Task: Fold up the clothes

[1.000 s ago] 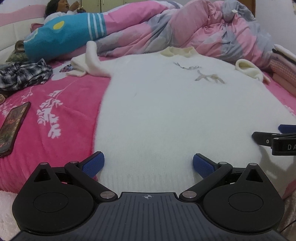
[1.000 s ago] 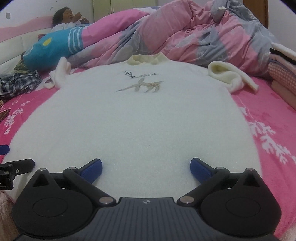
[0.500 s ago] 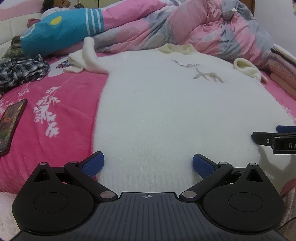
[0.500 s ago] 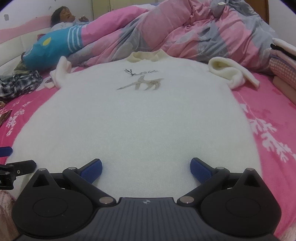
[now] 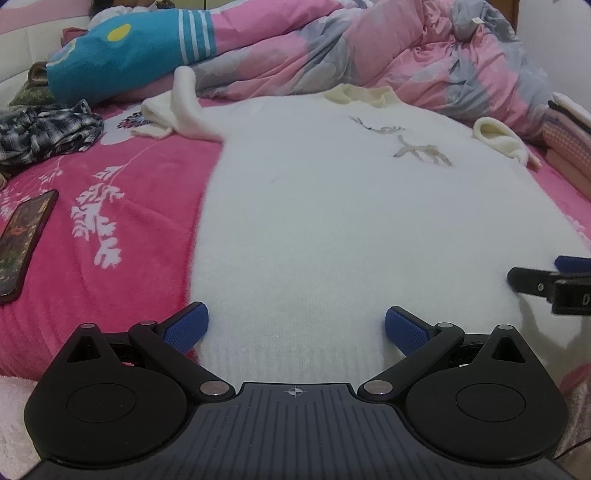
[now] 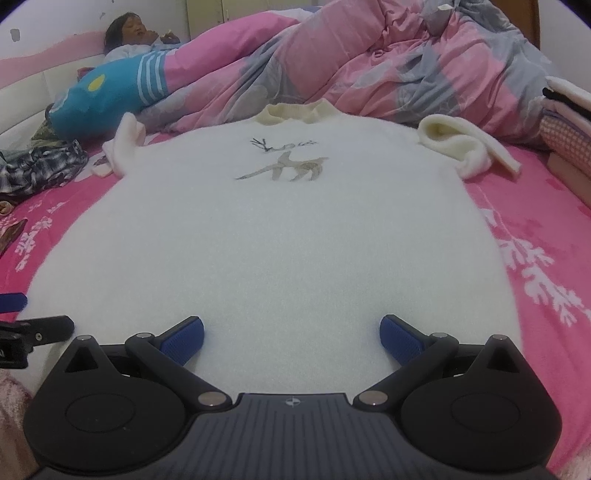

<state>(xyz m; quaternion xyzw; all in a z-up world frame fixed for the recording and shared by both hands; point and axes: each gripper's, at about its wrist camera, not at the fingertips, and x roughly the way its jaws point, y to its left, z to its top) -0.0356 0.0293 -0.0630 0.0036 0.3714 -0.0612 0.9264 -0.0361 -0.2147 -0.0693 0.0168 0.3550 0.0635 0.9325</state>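
A white fuzzy sweater (image 5: 332, 221) (image 6: 280, 240) with a deer motif (image 6: 284, 166) lies flat and face up on the pink bedspread (image 5: 110, 206), hem nearest me. Its left sleeve (image 5: 181, 110) and right sleeve (image 6: 461, 147) are bunched up near the shoulders. My left gripper (image 5: 295, 328) is open over the hem's left part, nothing between its blue pads. My right gripper (image 6: 291, 336) is open over the hem's right part, also holding nothing. Each gripper's tip shows at the edge of the other's view: right gripper (image 5: 546, 280), left gripper (image 6: 33, 325).
A rumpled pink and grey duvet (image 6: 369, 62) fills the back. A person (image 6: 129, 33) lies at the far left behind a blue pillow (image 5: 125, 51). A plaid garment (image 5: 44, 129) and a phone (image 5: 22, 240) lie left. Folded clothes (image 6: 565, 122) are stacked at right.
Both grippers have tilted and shifted slightly over the hem, so the scene sits a little differently in each view. The sweater has not moved and both stay open.
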